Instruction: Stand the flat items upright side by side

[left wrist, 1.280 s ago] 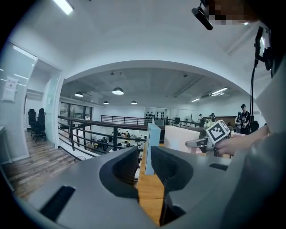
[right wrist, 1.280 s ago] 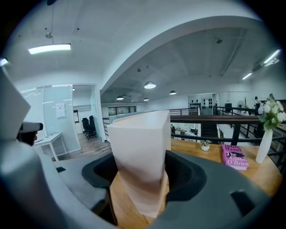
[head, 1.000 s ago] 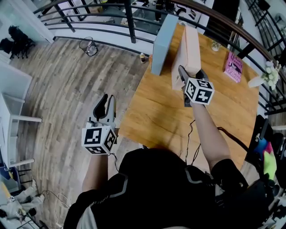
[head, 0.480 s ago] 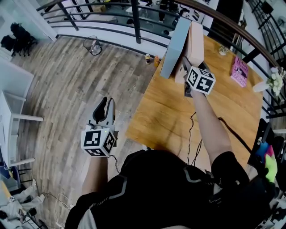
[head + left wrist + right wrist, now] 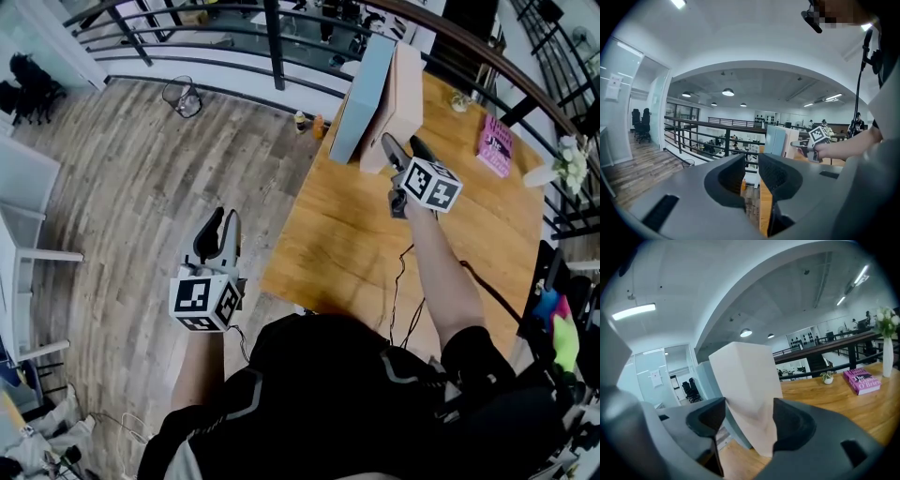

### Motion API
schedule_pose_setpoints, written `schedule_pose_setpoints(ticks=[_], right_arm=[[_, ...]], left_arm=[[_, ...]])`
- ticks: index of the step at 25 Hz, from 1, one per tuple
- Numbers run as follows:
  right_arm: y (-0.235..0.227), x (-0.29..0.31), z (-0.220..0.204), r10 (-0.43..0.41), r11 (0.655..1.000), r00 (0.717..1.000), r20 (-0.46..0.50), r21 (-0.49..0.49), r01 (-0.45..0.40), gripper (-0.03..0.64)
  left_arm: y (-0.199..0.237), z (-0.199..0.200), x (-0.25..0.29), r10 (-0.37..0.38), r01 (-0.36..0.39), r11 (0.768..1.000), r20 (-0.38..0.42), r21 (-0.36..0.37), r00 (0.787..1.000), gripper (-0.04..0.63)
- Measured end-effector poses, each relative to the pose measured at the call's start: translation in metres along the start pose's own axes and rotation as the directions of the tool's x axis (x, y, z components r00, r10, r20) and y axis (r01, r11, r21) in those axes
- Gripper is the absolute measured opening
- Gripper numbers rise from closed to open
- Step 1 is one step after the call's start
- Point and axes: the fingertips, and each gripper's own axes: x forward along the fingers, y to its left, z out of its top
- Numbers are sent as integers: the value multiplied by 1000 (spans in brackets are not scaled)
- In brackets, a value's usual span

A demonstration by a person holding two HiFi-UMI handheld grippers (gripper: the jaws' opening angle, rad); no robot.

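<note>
Flat items, two: a pale beige box (image 5: 398,94) and a light blue box (image 5: 361,94). Both stand upright on the wooden surface (image 5: 356,234) at its far left corner, broad faces together, the blue one nearer the left edge. In the head view they look to be touching along their length.

Right tool (image 5: 400,142): held over the surface just beside the near end of the beige box, on the side away from the blue box. Marker cube (image 5: 433,183) faces up. Jaws spread and have just been opening. In the right gripper view the near edge of the beige box (image 5: 750,380) stands in the gap between them, with the blue box (image 5: 708,383) behind it to the left. The pads are not clamped on the beige box.

Left tool (image 5: 223,214): held off the surface, over the wooden plank floor (image 5: 141,206) beyond the surface's left edge, well apart from the boxes. Marker cube (image 5: 203,300) sits toward the person. Jaws nearly pressed together, with a narrow gap; nothing is between them, and only the floor and the surface's edge show through.

Other items on the surface: a pink book (image 5: 494,147) lying flat near the far right edge; a small potted plant (image 5: 457,98) at the far edge; a white vase with white flowers (image 5: 562,159) at the right edge.

Surroundings: a dark metal railing (image 5: 234,42) runs beyond the far edge, and a wire basket (image 5: 178,94) stands on the floor beside it.
</note>
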Motion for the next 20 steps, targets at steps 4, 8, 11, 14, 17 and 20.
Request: schedule_pose_setpoints(ticks=[4, 8, 11, 14, 17, 20], right_arm=[[-5, 2, -21, 10, 999, 999, -31, 50, -8, 242], [2, 8, -23, 11, 998, 1000, -25, 65, -9, 242], [6, 11, -22, 29, 991, 999, -16, 128, -27, 232], [10, 15, -23, 36, 981, 999, -7, 193, -34, 230], [14, 17, -23, 35, 978, 999, -5, 207, -33, 224], [13, 15, -22, 39, 980, 999, -15, 196, -35, 221]], left_arm=[[3, -1, 3, -3, 3, 1000, -2, -25, 1000, 106], [6, 1, 2, 1, 0, 1000, 7, -26, 1000, 106], [3, 3, 0, -11, 11, 1000, 16, -7, 1000, 106], [3, 2, -2, -20, 20, 1000, 16, -5, 1000, 106], [2, 0, -3, -18, 18, 1000, 10, 3, 1000, 106], [-3, -1, -3, -20, 20, 1000, 8, 1, 1000, 106]])
